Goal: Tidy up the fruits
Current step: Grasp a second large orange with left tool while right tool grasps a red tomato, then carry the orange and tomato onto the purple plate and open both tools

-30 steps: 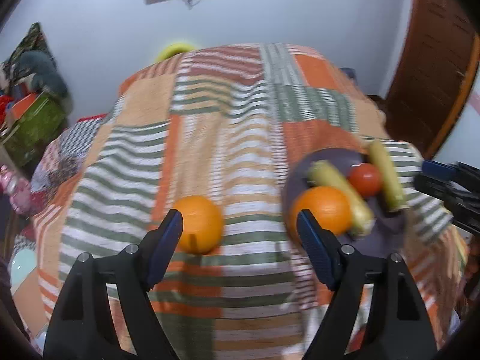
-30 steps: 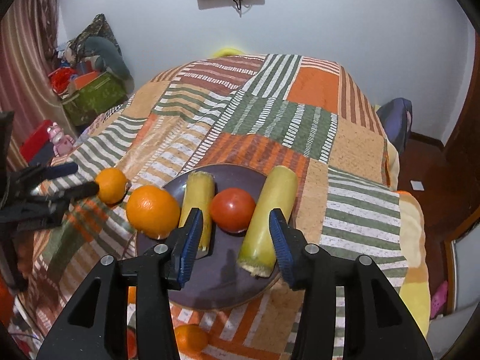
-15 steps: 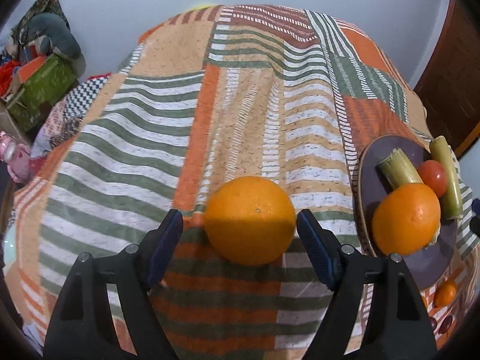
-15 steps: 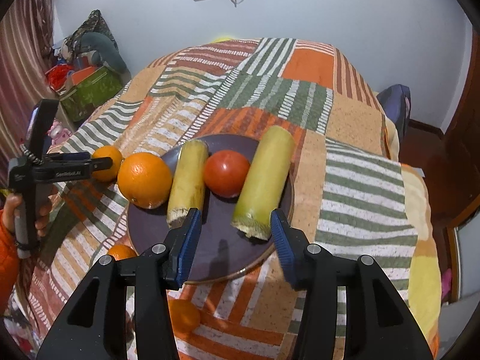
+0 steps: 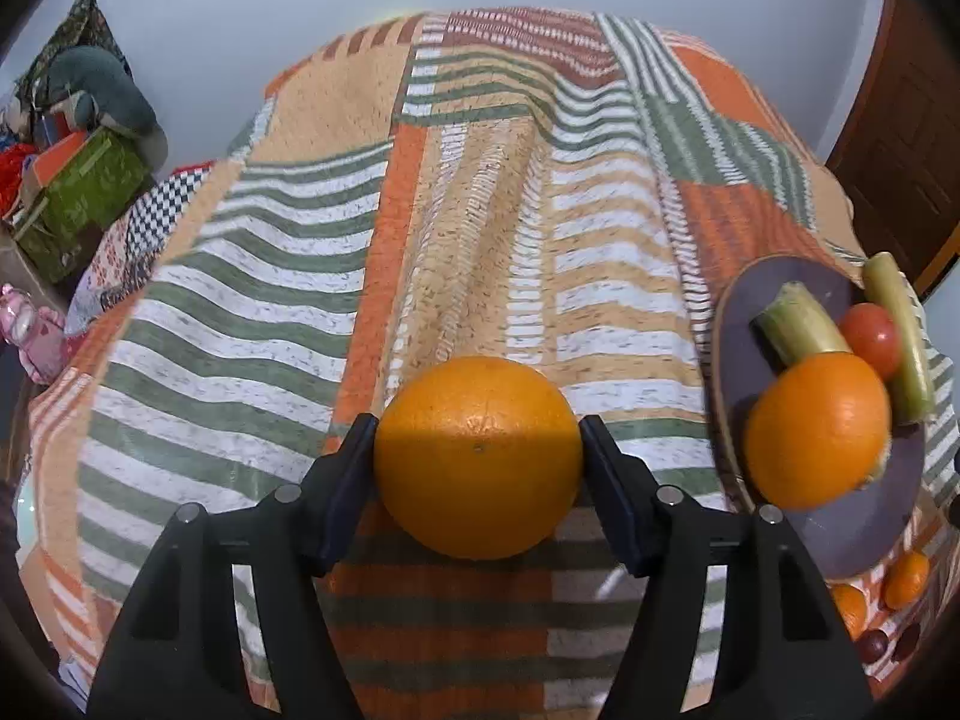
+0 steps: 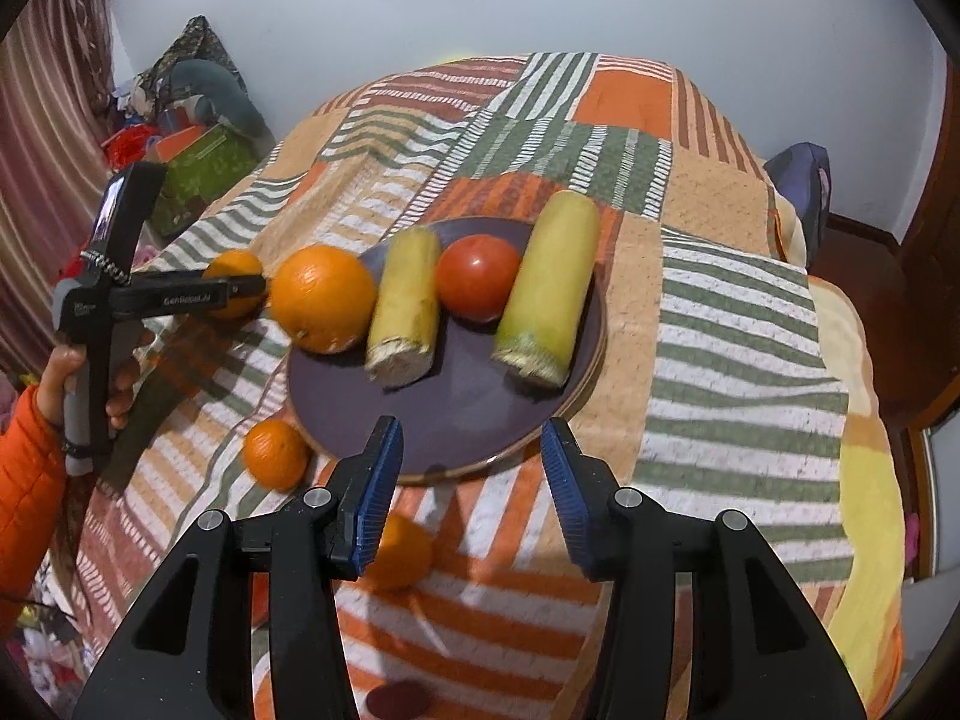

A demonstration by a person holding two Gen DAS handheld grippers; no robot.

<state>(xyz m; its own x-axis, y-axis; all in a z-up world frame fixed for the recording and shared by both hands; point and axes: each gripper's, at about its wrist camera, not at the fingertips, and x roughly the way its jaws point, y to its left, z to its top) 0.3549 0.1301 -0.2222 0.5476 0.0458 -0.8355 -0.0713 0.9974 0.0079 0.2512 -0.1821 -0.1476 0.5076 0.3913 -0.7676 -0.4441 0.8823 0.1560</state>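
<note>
My left gripper (image 5: 477, 456) is shut on an orange (image 5: 478, 457), both pads touching its sides, on the patchwork blanket. The same gripper (image 6: 240, 294) and orange (image 6: 231, 267) show in the right wrist view, left of the dark purple plate (image 6: 456, 420). The plate holds a big orange (image 6: 324, 298), two yellow-green stalk pieces (image 6: 405, 306) (image 6: 549, 288) and a tomato (image 6: 477, 277). My right gripper (image 6: 471, 486) is open and empty above the plate's near rim.
Small oranges lie on the blanket beside the plate (image 6: 276, 455) and under my right gripper (image 6: 399, 552). A dark round fruit (image 6: 399, 699) lies nearer me. Boxes and clutter (image 6: 198, 150) stand off the bed's left. A wooden door (image 5: 900, 138) is right.
My left gripper has closed in on the loose orange and its pads now touch it. My right gripper has drawn back toward the plate's near rim.
</note>
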